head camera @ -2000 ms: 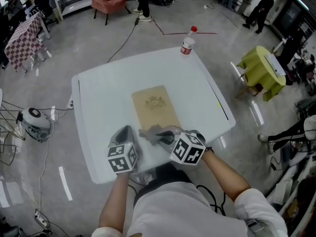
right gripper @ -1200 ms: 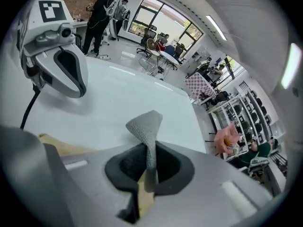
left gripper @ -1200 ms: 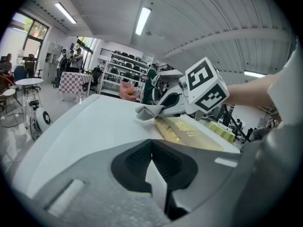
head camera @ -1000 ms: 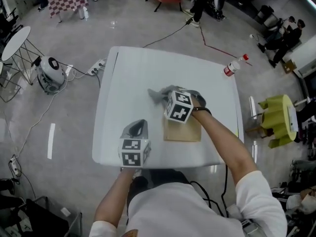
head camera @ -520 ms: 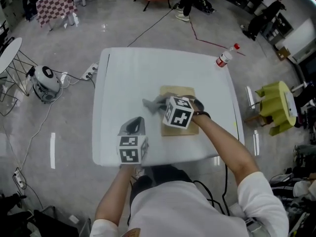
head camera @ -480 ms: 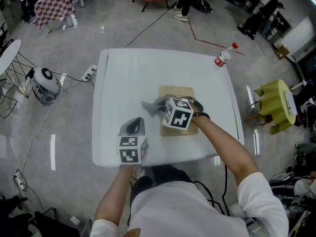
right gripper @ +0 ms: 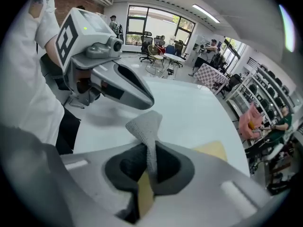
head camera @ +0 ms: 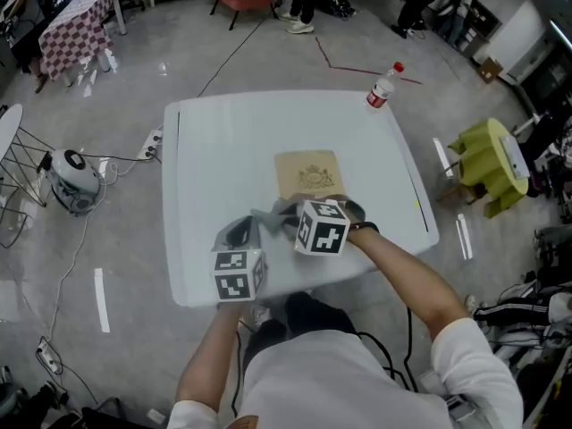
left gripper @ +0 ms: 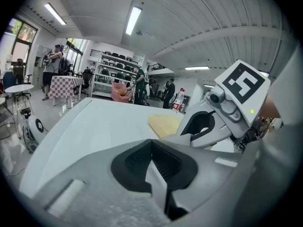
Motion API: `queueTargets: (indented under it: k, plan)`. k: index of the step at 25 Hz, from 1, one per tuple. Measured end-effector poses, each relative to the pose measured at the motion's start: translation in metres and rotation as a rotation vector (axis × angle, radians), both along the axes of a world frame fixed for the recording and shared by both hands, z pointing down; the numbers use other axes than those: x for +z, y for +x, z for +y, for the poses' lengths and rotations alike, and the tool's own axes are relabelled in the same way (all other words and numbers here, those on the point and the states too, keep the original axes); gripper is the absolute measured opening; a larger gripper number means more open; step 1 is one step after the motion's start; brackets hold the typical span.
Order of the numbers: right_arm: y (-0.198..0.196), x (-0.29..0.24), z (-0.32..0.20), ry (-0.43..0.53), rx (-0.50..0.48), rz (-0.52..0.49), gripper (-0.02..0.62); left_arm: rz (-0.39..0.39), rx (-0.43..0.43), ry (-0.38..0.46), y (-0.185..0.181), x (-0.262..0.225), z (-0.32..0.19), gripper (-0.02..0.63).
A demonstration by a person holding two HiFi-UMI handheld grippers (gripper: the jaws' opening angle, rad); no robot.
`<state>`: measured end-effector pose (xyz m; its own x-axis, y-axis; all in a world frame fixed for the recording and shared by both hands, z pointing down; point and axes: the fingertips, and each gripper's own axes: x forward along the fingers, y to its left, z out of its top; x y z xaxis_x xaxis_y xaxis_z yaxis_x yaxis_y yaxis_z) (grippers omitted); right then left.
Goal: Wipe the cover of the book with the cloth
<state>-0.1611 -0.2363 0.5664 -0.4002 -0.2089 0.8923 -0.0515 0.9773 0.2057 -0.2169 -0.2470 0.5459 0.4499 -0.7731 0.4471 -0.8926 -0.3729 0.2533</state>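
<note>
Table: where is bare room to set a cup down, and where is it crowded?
Bare: the wide left part of the table, between its left edge and the book; also the strip between the book and the right edge. Crowded: the near edge, where left gripper, right gripper and cloth gather; the bottle takes the far right corner.

White shirt [head camera: 331, 374]; grey left claw [head camera: 239, 229], right claw [head camera: 288, 225]; maybe black wristband [head camera: 363, 229].
</note>
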Motion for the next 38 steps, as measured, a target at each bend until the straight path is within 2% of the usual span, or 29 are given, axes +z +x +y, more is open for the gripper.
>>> queueTargets:
  k: [7, 12, 17, 23, 31, 35, 38]
  plan:
    - [0.001, 0.000, 0.038, -0.026, -0.022, -0.019, 0.017, 0.002, -0.002, 0.001, 0.001, -0.004, 0.005, 0.008]
    - [0.006, -0.003, 0.061, -0.033, -0.004, -0.078, 0.017, -0.004, -0.028, -0.008, 0.006, -0.007, 0.018, 0.008]
    - [0.015, -0.027, 0.066, -0.003, 0.118, -0.232, 0.017, 0.004, -0.067, 0.029, 0.014, -0.028, 0.033, 0.008]
    - [0.048, -0.061, 0.083, 0.030, 0.252, -0.417, 0.017, -0.003, -0.100, 0.063, 0.038, -0.050, 0.063, 0.008]
    - [0.109, -0.105, 0.118, 0.088, 0.404, -0.603, 0.017, -0.018, -0.085, 0.112, 0.094, -0.078, 0.114, 0.008]
    - [0.140, -0.119, 0.139, 0.125, 0.450, -0.674, 0.017, -0.020, -0.084, 0.132, 0.120, -0.089, 0.140, 0.008]
    - [0.160, -0.133, 0.150, 0.120, 0.505, -0.752, 0.017, -0.018, -0.078, 0.153, 0.136, -0.101, 0.154, 0.008]
